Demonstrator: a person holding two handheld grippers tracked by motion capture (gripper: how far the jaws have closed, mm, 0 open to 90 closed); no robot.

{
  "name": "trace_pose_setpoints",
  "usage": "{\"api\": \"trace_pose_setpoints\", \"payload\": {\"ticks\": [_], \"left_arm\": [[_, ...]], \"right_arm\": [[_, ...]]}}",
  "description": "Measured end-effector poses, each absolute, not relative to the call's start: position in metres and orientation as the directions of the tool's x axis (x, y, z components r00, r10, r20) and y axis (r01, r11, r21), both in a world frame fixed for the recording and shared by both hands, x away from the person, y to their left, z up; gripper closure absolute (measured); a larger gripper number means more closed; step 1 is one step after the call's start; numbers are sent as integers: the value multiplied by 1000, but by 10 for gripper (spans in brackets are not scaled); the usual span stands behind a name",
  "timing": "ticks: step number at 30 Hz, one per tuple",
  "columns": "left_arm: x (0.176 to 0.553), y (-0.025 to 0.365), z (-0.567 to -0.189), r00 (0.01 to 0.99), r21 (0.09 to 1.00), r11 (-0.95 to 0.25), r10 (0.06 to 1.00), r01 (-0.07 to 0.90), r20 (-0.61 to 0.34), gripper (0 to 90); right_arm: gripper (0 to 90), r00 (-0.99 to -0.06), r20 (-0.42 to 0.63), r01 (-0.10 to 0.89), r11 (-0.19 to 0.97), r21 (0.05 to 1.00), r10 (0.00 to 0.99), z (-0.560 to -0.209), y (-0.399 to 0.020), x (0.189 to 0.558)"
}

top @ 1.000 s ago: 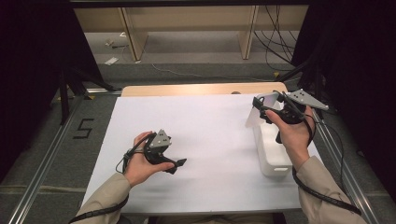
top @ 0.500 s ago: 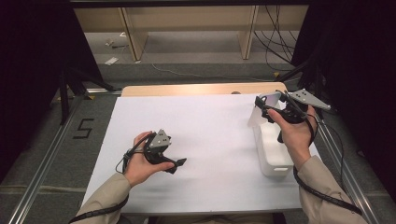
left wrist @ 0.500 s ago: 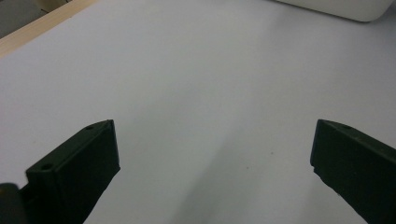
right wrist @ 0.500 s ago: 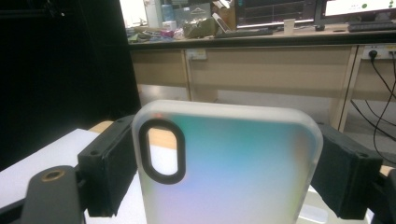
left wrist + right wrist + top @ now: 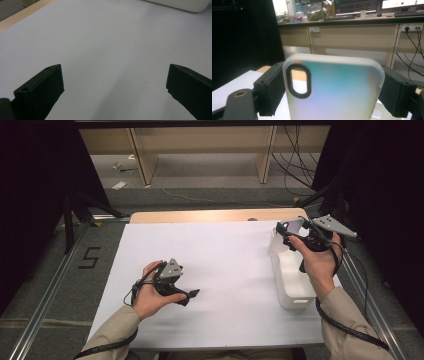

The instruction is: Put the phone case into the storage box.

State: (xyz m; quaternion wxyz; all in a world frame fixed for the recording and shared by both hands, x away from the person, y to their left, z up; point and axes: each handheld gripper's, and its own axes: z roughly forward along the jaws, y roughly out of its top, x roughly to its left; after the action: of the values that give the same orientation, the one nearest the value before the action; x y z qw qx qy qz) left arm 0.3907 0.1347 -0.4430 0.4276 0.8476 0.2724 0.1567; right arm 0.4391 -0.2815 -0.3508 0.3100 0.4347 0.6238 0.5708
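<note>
We see the desk (image 5: 225, 270) w/ a white bin (image 5: 292, 282) at its right side, and the right hand-held gripper (image 5: 287, 231) up over the bin's far end, jaws clamped on both edges of a frosted phone case (image 5: 332, 87) held upright. Left hand-held gripper (image 5: 192, 295) sits low over bare desk, well apart from the bin, jaws spread wide w/ nothing between.

a white sheet (image 5: 220, 270) covers the wooden table (image 5: 200, 215). on the grey floor left of it a black "5" (image 5: 89, 257) is marked. beyond stand wooden shelf legs (image 5: 141, 155) and loose black cables (image 5: 292, 165). monitors (image 5: 402, 3) sit on a cluttered far desk (image 5: 342, 20).
</note>
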Motion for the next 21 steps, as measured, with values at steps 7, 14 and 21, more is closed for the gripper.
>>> {"api": "trace_pose_setpoints", "payload": {"ticks": [7,14,21], "left_arm": [[391,135,-443,803,809,-489,595,327,35,6],[391,135,-443,802,810,-486,596,327,34,7],[391,135,-443,803,810,-487,596,327,34,7]], "right_arm": [[182,-422,114,191,-35,981,900,-351,-284,440],[182,-412,116,190,-39,981,904,-351,-287,440],[182,-403,116,188,-42,981,908,-351,-290,441]]}}
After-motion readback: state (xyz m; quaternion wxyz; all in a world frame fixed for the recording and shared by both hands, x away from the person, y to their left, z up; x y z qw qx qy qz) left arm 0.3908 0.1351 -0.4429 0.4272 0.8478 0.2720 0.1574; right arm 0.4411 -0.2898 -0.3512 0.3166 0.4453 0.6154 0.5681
